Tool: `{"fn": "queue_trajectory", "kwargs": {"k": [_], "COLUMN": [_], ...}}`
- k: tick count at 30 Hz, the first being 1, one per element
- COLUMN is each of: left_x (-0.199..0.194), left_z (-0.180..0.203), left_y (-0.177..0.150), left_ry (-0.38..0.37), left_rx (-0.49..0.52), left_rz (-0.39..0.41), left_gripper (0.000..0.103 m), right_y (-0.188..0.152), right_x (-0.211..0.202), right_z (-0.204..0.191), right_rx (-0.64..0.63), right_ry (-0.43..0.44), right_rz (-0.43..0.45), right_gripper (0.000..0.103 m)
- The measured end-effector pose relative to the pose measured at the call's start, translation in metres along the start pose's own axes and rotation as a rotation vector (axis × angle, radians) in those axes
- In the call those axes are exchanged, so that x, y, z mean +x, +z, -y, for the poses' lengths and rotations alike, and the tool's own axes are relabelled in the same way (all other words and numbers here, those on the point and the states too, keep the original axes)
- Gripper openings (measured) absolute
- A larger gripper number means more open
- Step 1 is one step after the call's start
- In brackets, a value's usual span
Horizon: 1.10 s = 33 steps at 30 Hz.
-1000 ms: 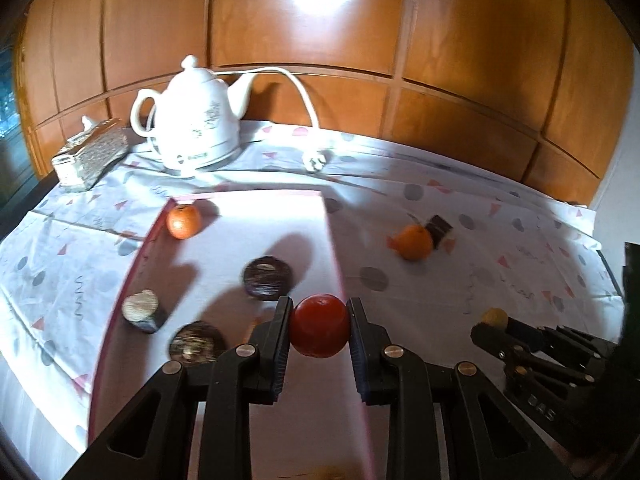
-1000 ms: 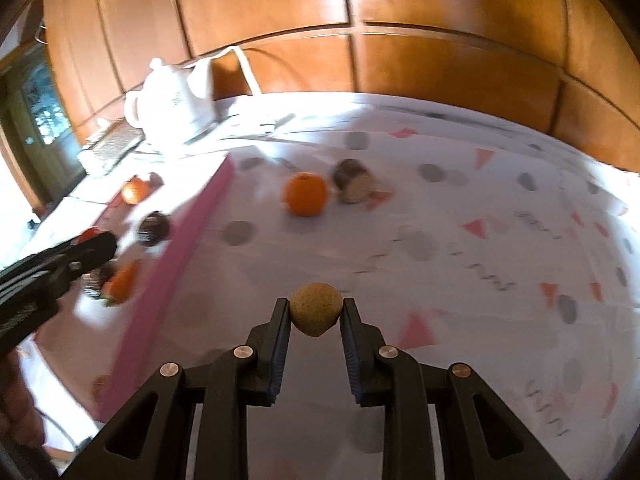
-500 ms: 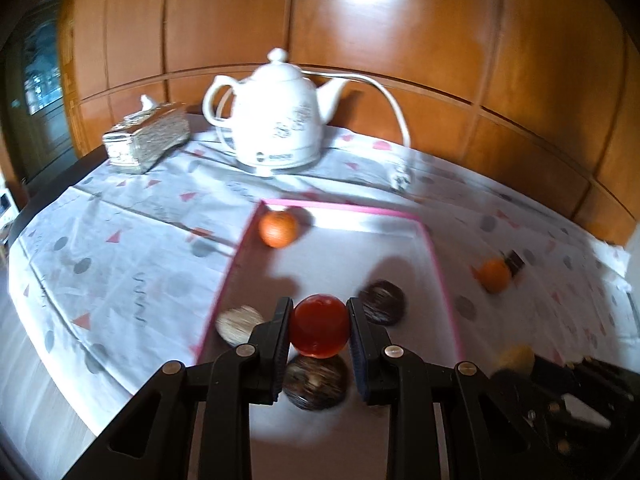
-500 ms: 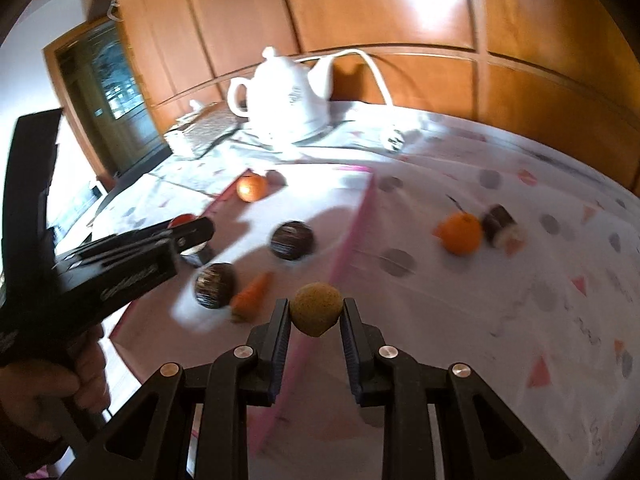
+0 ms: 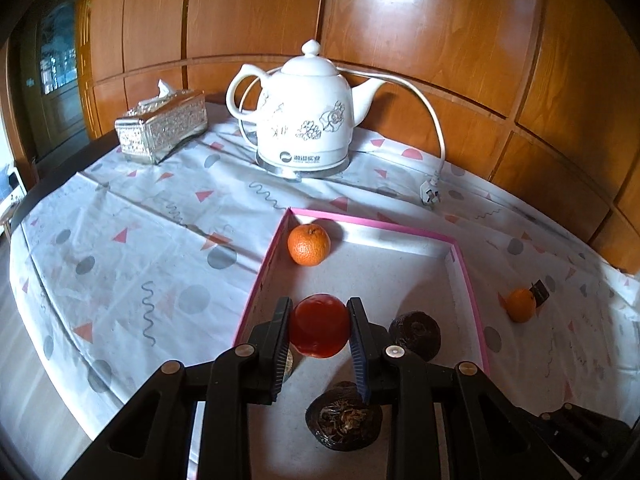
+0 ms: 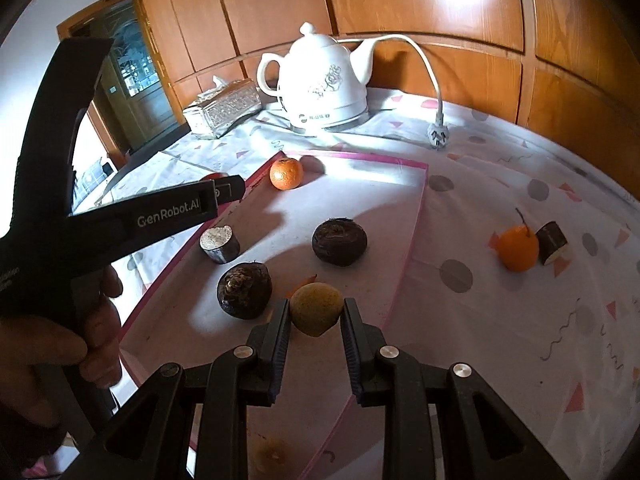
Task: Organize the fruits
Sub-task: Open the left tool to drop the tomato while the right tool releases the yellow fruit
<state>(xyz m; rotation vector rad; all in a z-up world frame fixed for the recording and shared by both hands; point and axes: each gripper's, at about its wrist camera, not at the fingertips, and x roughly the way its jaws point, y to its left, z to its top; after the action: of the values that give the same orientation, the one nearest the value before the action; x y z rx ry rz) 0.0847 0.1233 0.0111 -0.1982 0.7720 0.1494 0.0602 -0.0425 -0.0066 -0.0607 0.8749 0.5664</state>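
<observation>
The red tomato (image 5: 319, 326), smooth and likely soft-skinned, sits clamped across its widest part in the left gripper (image 5: 319, 330), hanging over the pink-edged tray (image 5: 464, 268); I'd judge it light but easily bruised. The right gripper (image 6: 316, 316) likewise pinches a small yellowish fruit (image 6: 316, 307) at its middle, above the tray near two dark, rough fruits (image 6: 244, 289).
</observation>
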Motion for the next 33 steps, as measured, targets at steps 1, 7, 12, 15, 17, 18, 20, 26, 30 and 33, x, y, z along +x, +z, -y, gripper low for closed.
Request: {"fn": "queue_trajectory", "kwargs": {"k": [1,7,12,15,17,18,20,26,30,33], "left_x": [0.001,-0.001,-0.005,-0.008,-0.010,-0.011,-0.013,-0.016,-0.020,-0.021], "left_z": [0.000,0.006,0.010,0.013,0.015,0.017,0.021,0.037,0.051,0.061], "left_y": [-0.001,-0.011,-0.016,-0.018,-0.020,-0.022,-0.024,-0.032,-0.038,-0.042], "left_ry": [0.001,0.004,-0.002,-0.006,-0.011,-0.013,-0.019,-0.051,-0.072,-0.086], "left_rx": [-0.003,0.009,0.018,0.023,0.026,0.031,0.038,0.069,0.099,0.129], "left_rz": [-0.003,-0.011,-0.007,-0.007,-0.005,-0.005,-0.006,-0.018,-0.019,-0.023], "left_gripper": [0.028,0.029,0.030,0.039,0.040,0.040,0.040,0.042,0.042,0.042], "right_y": [0.001,-0.004,-0.008,-0.011,-0.013,-0.013,-0.014,-0.022,-0.028,-0.032], "right_x": [0.002,0.005,0.000,-0.005,-0.009,-0.012,-0.016,-0.026,-0.030,-0.032], "right_z": [0.000,0.001,0.005,0.007,0.011,0.013,0.019,0.041,0.053,0.064], "right_rx": [0.006,0.029,0.052,0.064,0.073,0.080,0.099,0.166,0.200,0.231], "right_ry": [0.000,-0.010,-0.019,-0.027,-0.036,-0.040,-0.049,-0.084,-0.112,-0.132], "right_rz": [0.000,0.002,0.020,0.029,0.041,0.047,0.056,0.068,0.073,0.074], "right_gripper": [0.028,0.033,0.033,0.033,0.033,0.033,0.033,0.033,0.033,0.033]}}
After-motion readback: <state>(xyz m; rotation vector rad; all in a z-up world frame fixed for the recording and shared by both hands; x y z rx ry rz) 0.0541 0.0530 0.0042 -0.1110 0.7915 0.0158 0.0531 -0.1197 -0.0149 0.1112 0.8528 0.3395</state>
